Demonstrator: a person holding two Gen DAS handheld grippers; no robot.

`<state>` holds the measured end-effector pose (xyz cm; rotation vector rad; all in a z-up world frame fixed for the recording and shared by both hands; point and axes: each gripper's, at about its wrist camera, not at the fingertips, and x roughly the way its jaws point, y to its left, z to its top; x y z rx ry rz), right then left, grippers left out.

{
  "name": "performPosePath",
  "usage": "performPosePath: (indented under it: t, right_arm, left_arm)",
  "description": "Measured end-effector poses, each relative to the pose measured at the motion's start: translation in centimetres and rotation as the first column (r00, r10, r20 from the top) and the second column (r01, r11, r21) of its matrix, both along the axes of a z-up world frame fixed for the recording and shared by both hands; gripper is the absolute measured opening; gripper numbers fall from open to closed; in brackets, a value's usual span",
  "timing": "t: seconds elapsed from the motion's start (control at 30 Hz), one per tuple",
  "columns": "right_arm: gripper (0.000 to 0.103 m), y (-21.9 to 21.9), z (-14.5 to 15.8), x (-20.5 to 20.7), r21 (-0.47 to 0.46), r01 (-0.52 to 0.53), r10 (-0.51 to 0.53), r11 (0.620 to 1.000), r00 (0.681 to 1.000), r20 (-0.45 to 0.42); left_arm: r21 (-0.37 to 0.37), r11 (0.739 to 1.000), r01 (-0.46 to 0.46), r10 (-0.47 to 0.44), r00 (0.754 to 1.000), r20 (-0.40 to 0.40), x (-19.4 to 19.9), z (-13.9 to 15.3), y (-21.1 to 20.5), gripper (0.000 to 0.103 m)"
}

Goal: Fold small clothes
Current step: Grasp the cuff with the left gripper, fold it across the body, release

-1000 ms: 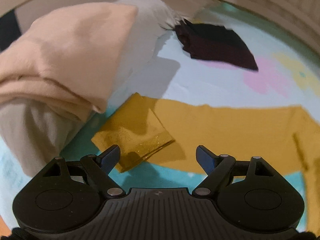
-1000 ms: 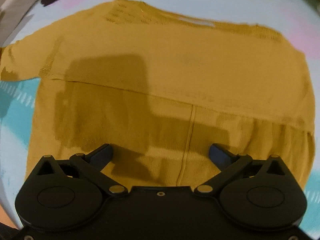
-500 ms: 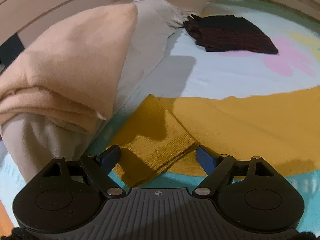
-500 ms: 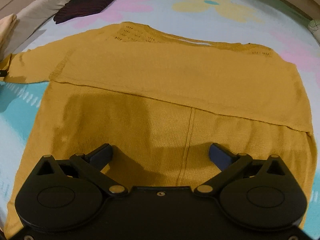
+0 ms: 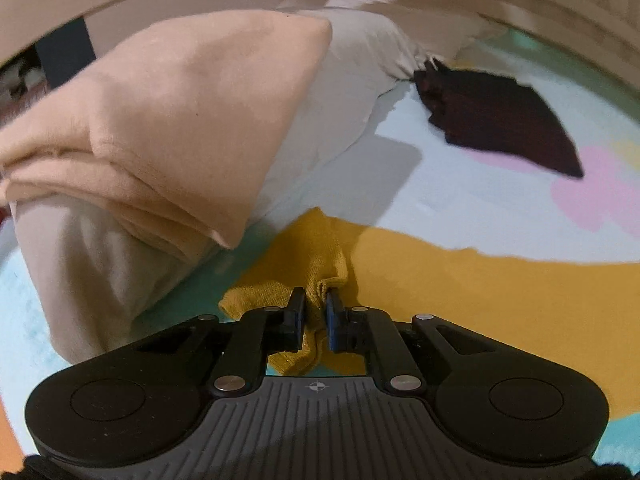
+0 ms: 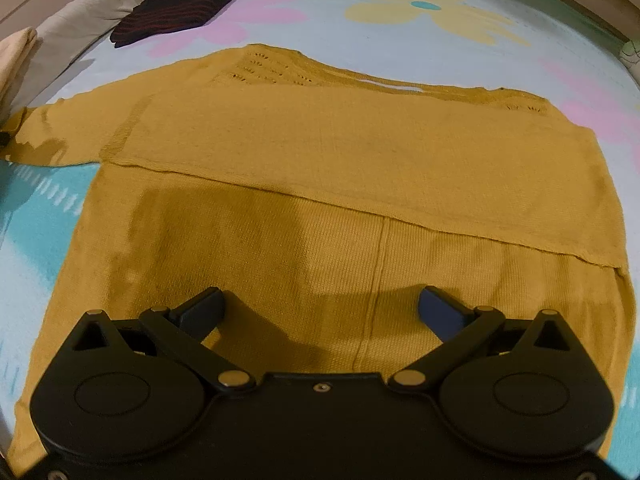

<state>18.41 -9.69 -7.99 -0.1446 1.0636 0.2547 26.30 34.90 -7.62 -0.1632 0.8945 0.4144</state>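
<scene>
Early in the fold, by the look of it. Mustard sweater (image 6: pixel 320 184) spread flat on the flowered sheet (image 6: pixel 400 8), near the dark folded garment (image 6: pixel 184 4). Left gripper (image 5: pixel 316 304) pinched shut on the sleeve cuff (image 5: pixel 320 286) — right gripper (image 6: pixel 320 312) spread wide over the hem, gripping nothing. Left to do: sleeve in, then body folds.

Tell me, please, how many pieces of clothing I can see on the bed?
3. The mustard sweater lies spread flat in front. The dark striped garment lies folded at the far left. The peach garment lies folded on the beige pillow. Others may be out of view.
</scene>
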Motion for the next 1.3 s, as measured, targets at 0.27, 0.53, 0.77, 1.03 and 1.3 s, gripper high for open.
performPosePath:
  t: [0.27,0.53,0.77,1.03,1.3]
  right_arm:
    - [0.103,-0.1,0.3,0.7,0.0,-0.048,0.048,0.999,0.998,-0.047]
    - [0.102,-3.1,3.1,1.4,0.058,-0.007,0.009,0.998,1.0,-0.03]
    - [0.102,-9.1,6.8,2.6,0.13,0.147,-0.157,0.98,0.985,0.067]
    - [0.102,-13.6,7.7,3.8,0.133,0.241,-0.256,0.961,0.959,0.117]
    - [0.102,-14.4,5.7,5.8,0.243,0.255,-0.267,0.936,0.963,0.019]
  left_arm:
    - [-0.205,0.978,0.036,-0.001,0.986,0.169,-0.1,6.3,-3.4,0.01]
    - [-0.339,0.908,0.248,-0.163,0.952,0.26,2.5,9.7,-14.6,0.01]
    - [-0.401,0.817,0.413,-0.323,0.906,0.273,4.4,9.0,-26.7,0.01]
    - [-0.457,0.733,0.504,-0.465,0.861,0.204,5.7,5.3,-34.2,0.041]
    - [-0.307,0.804,0.51,-0.479,0.86,0.175,5.8,5.6,-32.0,0.046]
